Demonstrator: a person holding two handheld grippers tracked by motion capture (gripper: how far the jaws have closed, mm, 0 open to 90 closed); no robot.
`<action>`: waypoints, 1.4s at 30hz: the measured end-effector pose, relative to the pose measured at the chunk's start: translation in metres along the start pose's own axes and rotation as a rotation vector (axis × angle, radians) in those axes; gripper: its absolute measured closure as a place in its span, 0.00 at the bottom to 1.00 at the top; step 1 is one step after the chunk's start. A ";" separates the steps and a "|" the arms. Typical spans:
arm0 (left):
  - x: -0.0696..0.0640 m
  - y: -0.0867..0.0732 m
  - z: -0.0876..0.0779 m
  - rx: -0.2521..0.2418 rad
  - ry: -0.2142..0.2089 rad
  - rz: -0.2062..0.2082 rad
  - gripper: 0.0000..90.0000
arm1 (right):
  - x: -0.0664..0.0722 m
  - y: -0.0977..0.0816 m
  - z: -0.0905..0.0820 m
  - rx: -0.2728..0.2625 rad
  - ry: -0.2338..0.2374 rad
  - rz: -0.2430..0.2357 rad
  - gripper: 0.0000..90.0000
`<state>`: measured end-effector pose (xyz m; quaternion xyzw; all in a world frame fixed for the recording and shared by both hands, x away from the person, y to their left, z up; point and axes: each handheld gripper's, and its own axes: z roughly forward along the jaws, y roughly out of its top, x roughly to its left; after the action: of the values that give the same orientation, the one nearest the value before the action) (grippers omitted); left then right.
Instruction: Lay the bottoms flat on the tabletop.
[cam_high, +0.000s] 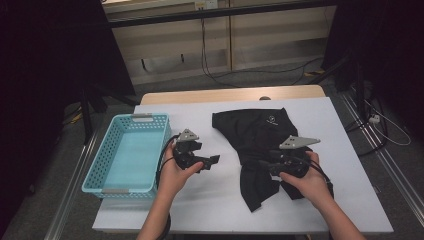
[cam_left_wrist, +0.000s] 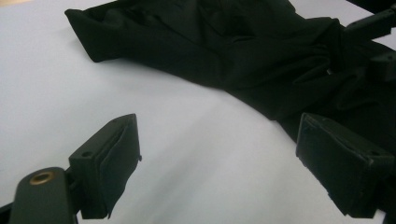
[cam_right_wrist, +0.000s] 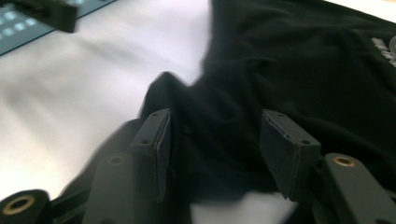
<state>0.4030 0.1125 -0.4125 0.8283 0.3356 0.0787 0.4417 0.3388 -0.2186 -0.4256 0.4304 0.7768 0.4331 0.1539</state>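
Observation:
A black garment (cam_high: 255, 132) with a small white logo lies crumpled on the white table (cam_high: 325, 120), right of centre. My right gripper (cam_high: 265, 167) is low over its lower part, pointing left. In the right gripper view its jaws (cam_right_wrist: 215, 144) stand apart with the black cloth (cam_right_wrist: 303, 70) between them, and the pads are not pressing on it. My left gripper (cam_high: 211, 162) rests on bare table left of the garment. Its jaws (cam_left_wrist: 219, 158) are open and empty and point at the cloth (cam_left_wrist: 224, 51).
A light blue perforated basket (cam_high: 142, 118) stands at the table's left edge, beside my left hand, and is empty. Behind the table are a wooden wall unit and cables on the floor. Dark stands flank the table.

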 end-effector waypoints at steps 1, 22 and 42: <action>0.000 0.000 -0.001 -0.001 0.003 0.001 0.15 | -0.004 -0.001 -0.001 -0.003 -0.012 0.011 0.50; 0.000 -0.002 0.000 0.004 -0.006 -0.003 0.15 | -0.018 -0.001 0.005 0.003 -0.104 -0.035 0.98; 0.004 -0.006 -0.010 -0.001 0.014 -0.017 0.15 | -0.006 0.015 -0.006 -0.032 -0.175 -0.094 0.54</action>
<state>0.3983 0.1243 -0.4121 0.8245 0.3457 0.0807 0.4406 0.3468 -0.2230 -0.4106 0.4272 0.7728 0.3985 0.2480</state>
